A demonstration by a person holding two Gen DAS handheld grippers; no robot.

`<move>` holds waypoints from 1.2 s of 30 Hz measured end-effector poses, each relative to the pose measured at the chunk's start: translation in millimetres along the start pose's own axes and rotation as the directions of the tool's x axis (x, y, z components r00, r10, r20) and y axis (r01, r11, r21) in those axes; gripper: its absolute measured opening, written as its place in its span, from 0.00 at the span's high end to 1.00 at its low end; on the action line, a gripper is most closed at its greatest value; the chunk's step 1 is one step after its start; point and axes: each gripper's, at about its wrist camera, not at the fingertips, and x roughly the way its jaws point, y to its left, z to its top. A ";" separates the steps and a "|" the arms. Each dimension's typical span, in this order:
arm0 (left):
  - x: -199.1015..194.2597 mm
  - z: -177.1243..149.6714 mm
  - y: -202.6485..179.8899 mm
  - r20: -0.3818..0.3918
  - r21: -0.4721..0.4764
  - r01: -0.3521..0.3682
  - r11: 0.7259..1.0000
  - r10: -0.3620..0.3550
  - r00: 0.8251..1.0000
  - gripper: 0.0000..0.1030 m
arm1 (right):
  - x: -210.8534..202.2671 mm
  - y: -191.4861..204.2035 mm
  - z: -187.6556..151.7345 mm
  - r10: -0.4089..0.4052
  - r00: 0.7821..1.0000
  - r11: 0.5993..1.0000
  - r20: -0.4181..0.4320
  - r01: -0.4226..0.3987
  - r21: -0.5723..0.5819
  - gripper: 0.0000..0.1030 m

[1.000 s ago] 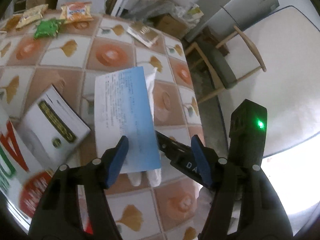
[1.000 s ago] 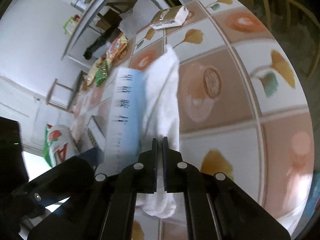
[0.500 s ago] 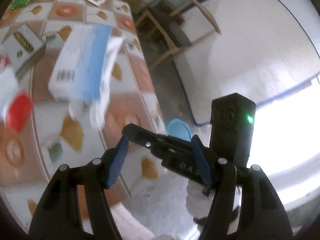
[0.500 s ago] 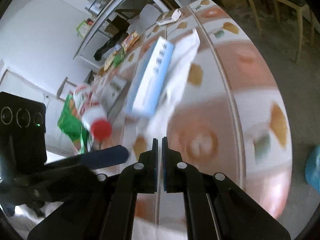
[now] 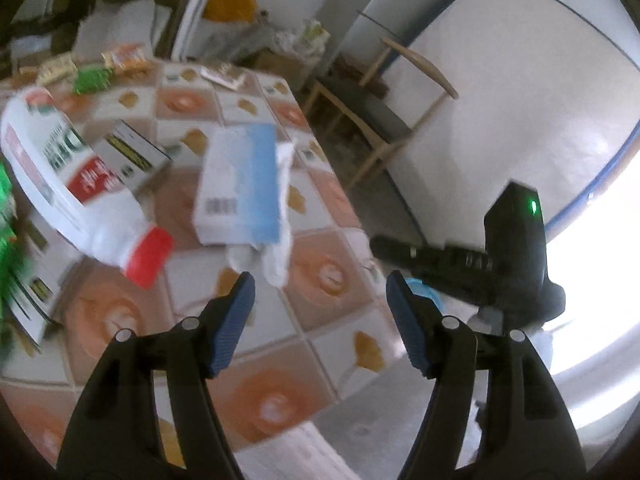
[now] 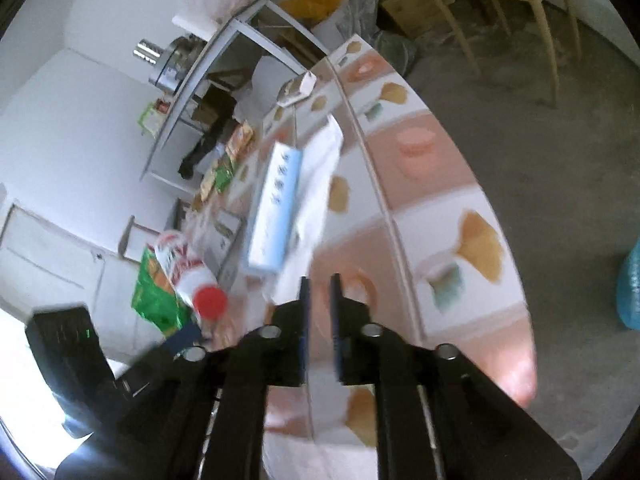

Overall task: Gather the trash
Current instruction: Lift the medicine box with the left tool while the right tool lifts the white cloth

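Note:
A blue-and-white box (image 5: pixel 240 188) lies on a white tissue (image 5: pixel 280 216) on the tiled table (image 5: pixel 328 276); both also show in the right wrist view, box (image 6: pixel 276 208) and tissue (image 6: pixel 320 176). My left gripper (image 5: pixel 320 292) is open and empty, just short of the tissue. My right gripper (image 6: pixel 319 304) is slightly open, with a narrow gap between the jaws and nothing in it, near the table's front edge. It also shows at the right of the left wrist view (image 5: pixel 440 260).
A white bottle with a red cap (image 5: pixel 76 196) lies left of the box, by a small carton (image 5: pixel 132 156) and green packaging (image 6: pixel 160 292). Snack packets (image 5: pixel 124 58) lie at the far end. A wooden chair (image 5: pixel 380 116) and a blue bin (image 6: pixel 630 284) stand on the floor.
Both grippers have drawn back from the box and tissue towards the table's front edge. The right gripper's jaws have parted a little. The box and tissue stay on the table.

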 end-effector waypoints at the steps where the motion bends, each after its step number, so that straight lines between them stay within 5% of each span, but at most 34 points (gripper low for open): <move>1: -0.6 -0.4 1.8 0.010 0.008 -0.022 1.000 0.021 1.000 0.37 | 11.3 3.6 8.0 -0.001 1.000 1.000 -0.009 0.001 0.005 0.76; 10: -0.1 -10.0 15.1 0.039 0.053 -0.105 0.993 0.103 0.994 0.30 | 98.6 18.9 56.8 -0.170 0.983 0.985 -0.077 0.167 -0.039 0.76; 15: -2.5 -12.8 23.7 0.044 0.040 -0.095 0.995 0.094 0.995 0.27 | 115.2 34.1 52.5 -0.230 0.970 0.963 -0.082 0.215 -0.162 0.95; 27: -16.6 -25.8 15.6 0.049 0.048 -0.027 0.998 0.025 0.999 0.26 | 58.7 26.5 -18.3 -0.270 0.950 0.927 -0.154 0.213 -0.307 0.96; 36: 19.1 -47.8 -3.9 -0.116 0.089 0.036 0.995 -0.026 0.993 0.19 | 16.6 -1.9 -64.5 -0.139 0.976 0.979 -0.170 0.109 -0.172 0.96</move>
